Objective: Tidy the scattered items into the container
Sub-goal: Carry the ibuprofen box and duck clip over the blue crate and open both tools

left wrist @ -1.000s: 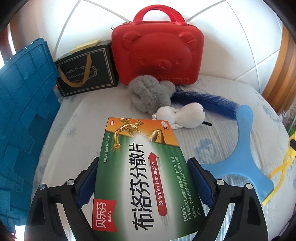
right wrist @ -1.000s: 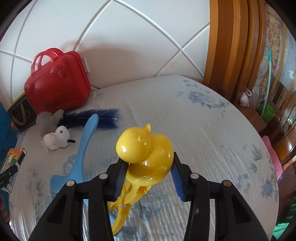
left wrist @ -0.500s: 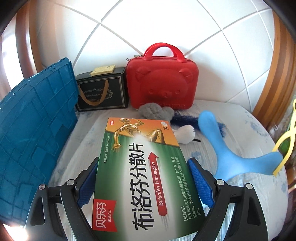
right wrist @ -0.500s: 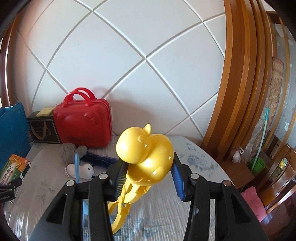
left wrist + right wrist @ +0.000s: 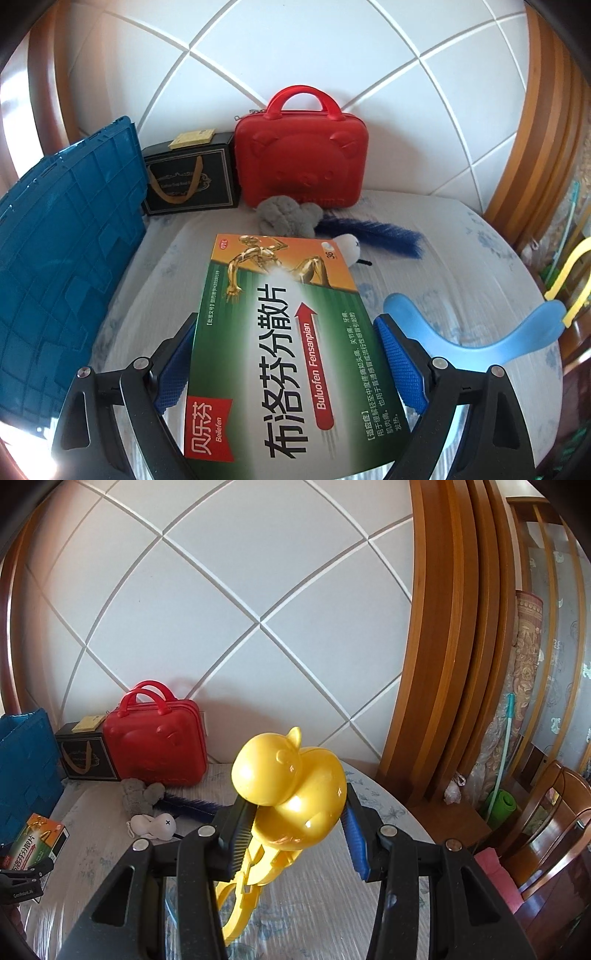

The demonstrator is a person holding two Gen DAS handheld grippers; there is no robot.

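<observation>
Left wrist view: the left gripper (image 5: 286,363) gripped a green and orange medicine box (image 5: 288,350) by its two long edges, one blue ribbed pad on each side. The box lay flat between the fingers, its far end projecting well beyond the fingertips, clear of the bed (image 5: 461,258) below. A blue plastic crate (image 5: 62,266) stood at the left, its ribbed wall just beside the box's left edge in this view. At the padded headboard stood a black gift box (image 5: 190,181) and a red bear-face case (image 5: 301,162). Before the case lay a grey plush toy (image 5: 288,218), a dark blue brush (image 5: 373,234) and a white plush toy (image 5: 351,247), partly hidden behind the box. A light blue curved plastic piece (image 5: 476,336) lay to the right of the right finger.

Right wrist view: the right gripper (image 5: 291,830) was clamped on a yellow duck-shaped snowball clip (image 5: 290,786). The pads pressed the duck mould on both sides; the duck head rose above the fingertips and the handles hung below, between the fingers. The clip was carried above the bed. At the lower left edge the medicine box appeared beside the blue crate.
</observation>
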